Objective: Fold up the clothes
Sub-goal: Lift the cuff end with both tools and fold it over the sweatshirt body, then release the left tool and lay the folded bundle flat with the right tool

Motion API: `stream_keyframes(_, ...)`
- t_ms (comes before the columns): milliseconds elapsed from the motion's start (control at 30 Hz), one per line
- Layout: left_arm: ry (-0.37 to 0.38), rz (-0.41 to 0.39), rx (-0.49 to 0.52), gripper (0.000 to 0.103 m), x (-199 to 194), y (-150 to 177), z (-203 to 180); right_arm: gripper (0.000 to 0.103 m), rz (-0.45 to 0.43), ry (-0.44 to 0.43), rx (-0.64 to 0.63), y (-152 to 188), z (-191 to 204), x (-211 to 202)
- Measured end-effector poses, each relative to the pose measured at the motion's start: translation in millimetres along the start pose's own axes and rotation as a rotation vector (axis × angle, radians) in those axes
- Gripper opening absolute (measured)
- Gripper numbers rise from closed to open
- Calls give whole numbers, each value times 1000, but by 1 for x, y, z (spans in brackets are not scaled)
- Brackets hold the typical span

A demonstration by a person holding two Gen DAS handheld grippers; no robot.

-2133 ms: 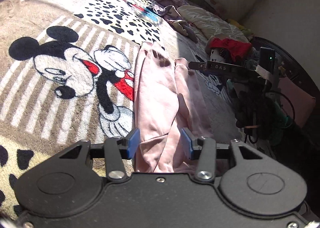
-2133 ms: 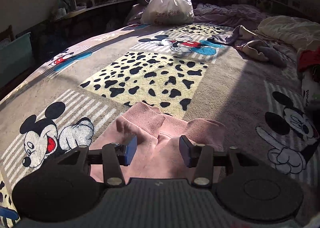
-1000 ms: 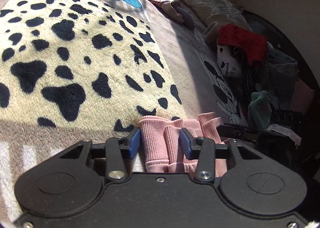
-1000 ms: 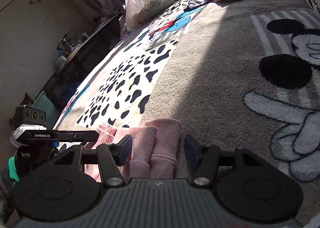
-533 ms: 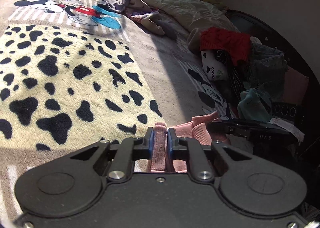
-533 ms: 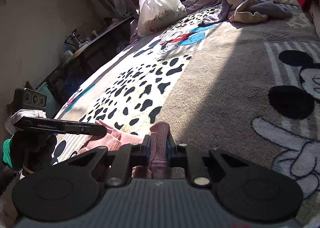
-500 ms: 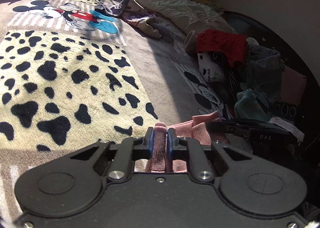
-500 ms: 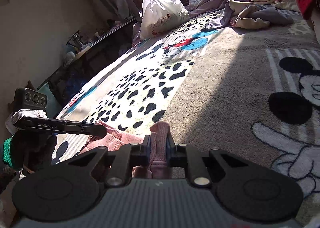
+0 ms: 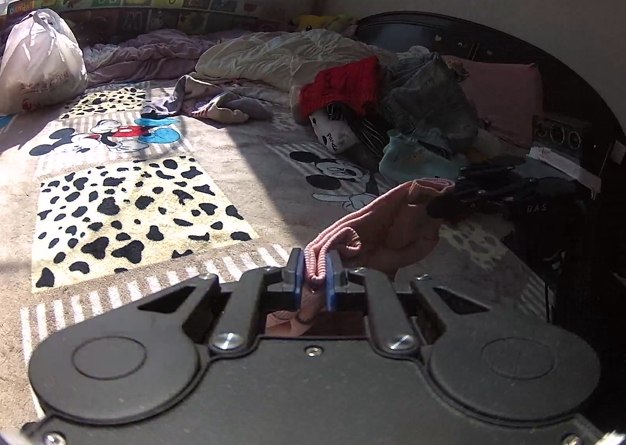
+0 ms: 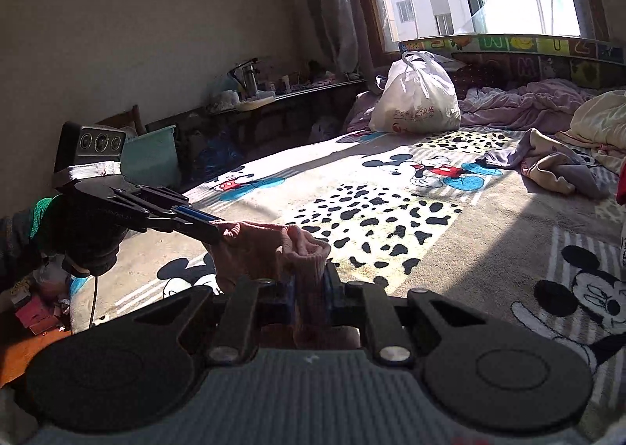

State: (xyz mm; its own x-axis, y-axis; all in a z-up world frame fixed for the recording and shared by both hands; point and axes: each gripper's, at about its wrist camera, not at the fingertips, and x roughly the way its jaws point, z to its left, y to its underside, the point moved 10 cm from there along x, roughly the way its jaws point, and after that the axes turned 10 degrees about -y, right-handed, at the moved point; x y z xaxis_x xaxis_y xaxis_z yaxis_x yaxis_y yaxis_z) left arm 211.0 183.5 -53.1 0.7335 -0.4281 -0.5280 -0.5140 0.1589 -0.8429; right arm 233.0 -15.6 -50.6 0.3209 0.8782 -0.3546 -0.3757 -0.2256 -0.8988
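While sun streams across the bed, both claws hold one garment up off the blanket.
Left gripper (image 9: 313,277): blue pads pressed tight on a ribbed pink cuff, which bunches up between them.
Right gripper (image 10: 311,286): clamped on another ribbed cuff of the same garment, the cloth bulging above its fingers.
Pink garment (image 9: 391,226): raised clear of the bed, stretched between the two grippers; in the left wrist view it runs up and to the right toward the other tool, in the right wrist view it runs left toward the other tool's blue-padded tip.
Blanket (image 10: 391,218): cartoon mouse figures, a panel of black spots on cream, grey stripes; half in sunlight, half in shade.
Clothes pile (image 9: 411,108): heaped at the headboard side, red knit on top, denim and a teal piece beside it, a white panda-print item below.
White plastic bag (image 10: 416,101): knotted, standing near the window end of the bed.
Loose grey-and-cream garment (image 10: 555,163): crumpled on the blanket, well apart from the grippers.
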Motion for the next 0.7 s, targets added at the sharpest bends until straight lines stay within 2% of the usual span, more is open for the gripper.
stream_keyframes(100, -61, 18, 102, 7, -26, 28, -27, 16, 36, -7, -72, 18, 37, -16)
stream_keyframes(267, -127, 34, 211, 6, -57, 79, -71, 16, 100, -18, -156, 63, 93, -31)
stream_keyframes(367, -153, 94, 307, 6, -55, 115, -92, 16, 152, -8, -185, 94, 112, -35)
stream_keyframes(433, -163, 155, 384, 7, -46, 140, -104, 17, 236, 36, -229, 121, 116, -29)
stream_keyframes(467, -169, 180, 409, 12, -42, 149, -107, 23, 282, 61, -253, 134, 118, -26)
stream_keyframes(533, -171, 215, 340, 19, -36, 157, -101, 30, 352, 112, -295, 156, 114, -19)
stream_keyframes(567, -164, 196, 261, 29, -40, 153, -96, 34, 349, 113, -270, 159, 113, -21)
stream_keyframes(633, -167, 161, 93, 39, -47, 144, -81, 40, 296, 116, -211, 153, 116, -32)
stream_keyframes(700, -172, 148, -53, 42, -48, 141, -67, 50, 248, 125, -175, 147, 119, -42)
